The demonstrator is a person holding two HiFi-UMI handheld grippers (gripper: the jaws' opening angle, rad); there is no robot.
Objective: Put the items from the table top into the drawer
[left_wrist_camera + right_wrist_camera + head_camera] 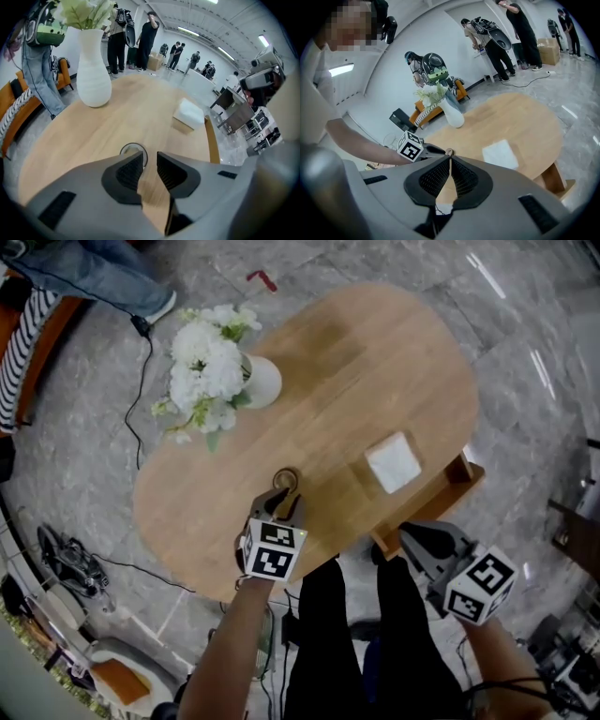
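A small round metal-rimmed item [286, 477] lies on the oval wooden table [356, 362] near its front edge. My left gripper [284, 499] hangs just above and behind the item, its jaws open by a narrow gap with only table wood between them. In the left gripper view the item [133, 150] sits at the tip of the left jaw of that gripper [150, 159]. A white square pad [394, 462] [190, 112] [500, 153] rests near the table's right edge. My right gripper [412, 538] [450, 161] is off the table's front right edge, shut and empty.
A white vase [261, 381] [93, 70] of white flowers [206, 367] stands at the table's far left. A wooden frame piece [459, 479] juts out below the right edge. The person's dark-trousered legs [356, 634] are under the front edge. Cables [141, 399] lie on the floor; people stand far off.
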